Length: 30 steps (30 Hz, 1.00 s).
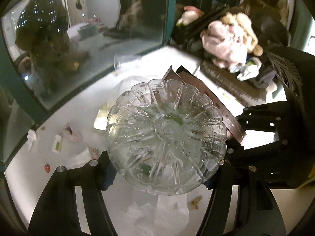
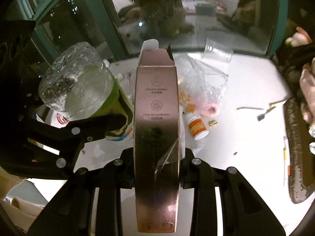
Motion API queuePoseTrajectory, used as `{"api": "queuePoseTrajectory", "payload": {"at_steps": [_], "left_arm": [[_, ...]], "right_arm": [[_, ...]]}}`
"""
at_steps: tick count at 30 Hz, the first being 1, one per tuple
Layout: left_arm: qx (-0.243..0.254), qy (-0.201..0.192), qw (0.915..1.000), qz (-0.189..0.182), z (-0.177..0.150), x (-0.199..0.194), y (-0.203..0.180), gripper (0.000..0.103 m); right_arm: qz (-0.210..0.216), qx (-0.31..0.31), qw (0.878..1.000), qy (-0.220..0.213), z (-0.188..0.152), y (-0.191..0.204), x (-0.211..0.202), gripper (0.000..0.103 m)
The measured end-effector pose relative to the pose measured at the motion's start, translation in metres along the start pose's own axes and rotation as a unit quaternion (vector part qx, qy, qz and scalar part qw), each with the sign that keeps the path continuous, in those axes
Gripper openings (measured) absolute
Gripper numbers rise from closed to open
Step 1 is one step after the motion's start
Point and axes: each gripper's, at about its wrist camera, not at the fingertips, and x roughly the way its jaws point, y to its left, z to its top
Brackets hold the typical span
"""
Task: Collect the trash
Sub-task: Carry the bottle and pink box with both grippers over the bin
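In the left wrist view, the left hand-held gripper (image 1: pixel 157 174) is clamped on a clear plastic bottle (image 1: pixel 165 135), its ribbed base filling the centre of the frame and facing the camera. It looks lifted clear of the white tabletop (image 1: pixel 78 108), probably so it can be carried off as trash. At lower left lie a small white bottle with a green label (image 1: pixel 57 144), a crumpled tissue (image 1: pixel 31 137) and thin plastic wrap (image 1: pixel 82 155); its label is too blurred to read. The right hand-held gripper's black frame (image 1: pixel 261 137) enters from the right edge.

In the right wrist view, the right hand-held gripper (image 2: pixel 157 167) is closed on a long pink carton (image 2: pixel 156 118), gripped across its narrow sides at centre frame, its opened flap pointing away toward the window. The printed face reads "high sun protection" under two round icons; the other lines are too soft to make out. The bottle (image 2: pixel 78 82) sits at centre left, showing a green wrapper. On the tabletop right of the carton rest a clear plastic bag (image 2: pixel 204 80), a tipped clear cup (image 2: pixel 218 51) and a white pill bottle with an orange label (image 2: pixel 196 126), print unreadable. Both held items seem ready for disposal.
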Motion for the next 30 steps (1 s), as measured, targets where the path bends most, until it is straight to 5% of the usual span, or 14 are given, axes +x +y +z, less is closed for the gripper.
{"api": "queuePoseTrajectory", "payload": {"at_steps": [10, 21, 30], "left_arm": [[0.028, -0.06, 0.9974, -0.027, -0.004, -0.06, -0.057, 0.064], [0.079, -0.044, 0.9926, -0.081, -0.003, -0.053, -0.152, 0.064], [0.139, -0.026, 0.9802, -0.139, 0.006, -0.038, -0.274, 0.064]], "right_arm": [[-0.043, 0.016, 0.996, -0.071, -0.046, 0.01, -0.076, 0.03], [-0.08, 0.075, 0.991, -0.079, -0.097, -0.025, -0.127, 0.03], [-0.115, 0.153, 0.979, -0.073, -0.174, -0.09, -0.189, 0.03]]}}
